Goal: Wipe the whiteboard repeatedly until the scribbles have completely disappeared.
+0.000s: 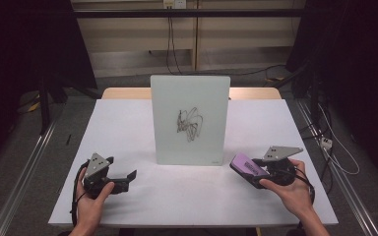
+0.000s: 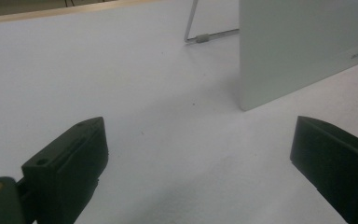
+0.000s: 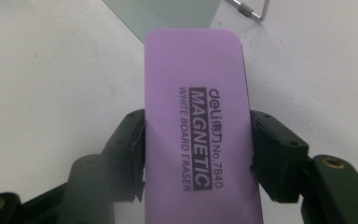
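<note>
Where the white-covered rectangular table (image 1: 142, 196) meets the person's side, the left hand (image 1: 91, 204) holds the black left gripper (image 1: 128, 176) low over the cloth, its jaws pointing toward the middle of the table and spread wide apart with nothing between them; in the left gripper view the two black fingers (image 2: 70, 161) stand far from each other over bare white surface. Ahead of them and to the right stands the pale frosted-white rectangular board (image 1: 190, 120), upright near the centre of the table and leaning slightly back on a thin wire stand (image 2: 200, 37), whose bent metal leg shows behind its lower corner. A tangle of dark scribbled pen lines (image 1: 189, 123) sits in the middle of the board's face, and a small mark is printed at its lower right corner. Further right, near the board's lower right corner but apart from it, the right hand (image 1: 290, 194) holds the right gripper (image 1: 251, 169), whose jaws pinch a flat purple rectangular whiteboard eraser (image 3: 198, 116) by its long sides. The eraser's purple face bears black lettering reading "MAGNETIC WHITE BOARD ERASER". It is held just above the table, its free end pointing toward the board.
</note>
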